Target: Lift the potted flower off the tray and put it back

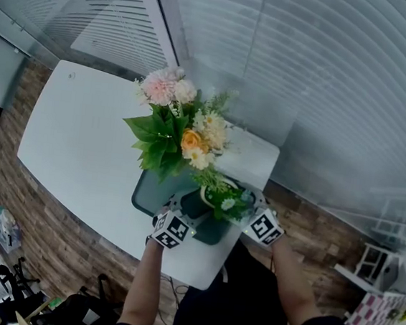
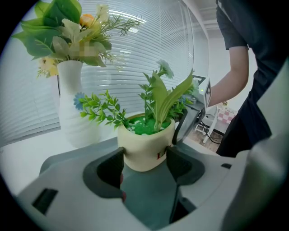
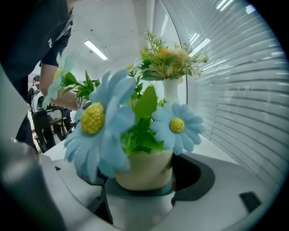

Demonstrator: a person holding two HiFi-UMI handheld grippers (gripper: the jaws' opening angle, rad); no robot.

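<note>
**Desk:** At the white table (image 1: 82, 145), you have both tools closed on the potted flower (image 2: 145, 146). It stands upright at the 4 o'clock end of the dark tray (image 1: 147, 192), close in front of you.

**Spotter:** Your left gripper (image 2: 144, 159) comes in from 7 o'clock in the head view. Its two dark pads (image 2: 109, 169) press opposite flanks of the cream pot, holding it at a middling spread.

**Desk:** Your right gripper (image 3: 137, 177) reaches in from 4 o'clock. One of its pads (image 3: 187, 173) lies against the pot's side. The other is half hidden behind a blue daisy (image 3: 97, 131) but meets the pot too, so that pair also holds it.

**Spotter:** The pot's base is down at the tray floor. You cannot tell from any view whether it rests there or hangs just clear.

**Desk:** At 11 o'clock of the pot, the white vase (image 2: 74, 113) stands just beside the tray, apart from the pot. It carries pink, orange and cream blooms.

**Spotter:** Its broad green leaves spread over the tray's far end in the head view. Slatted blinds (image 1: 306, 75) fill the glass at 12 o'clock, beyond the table.
</note>
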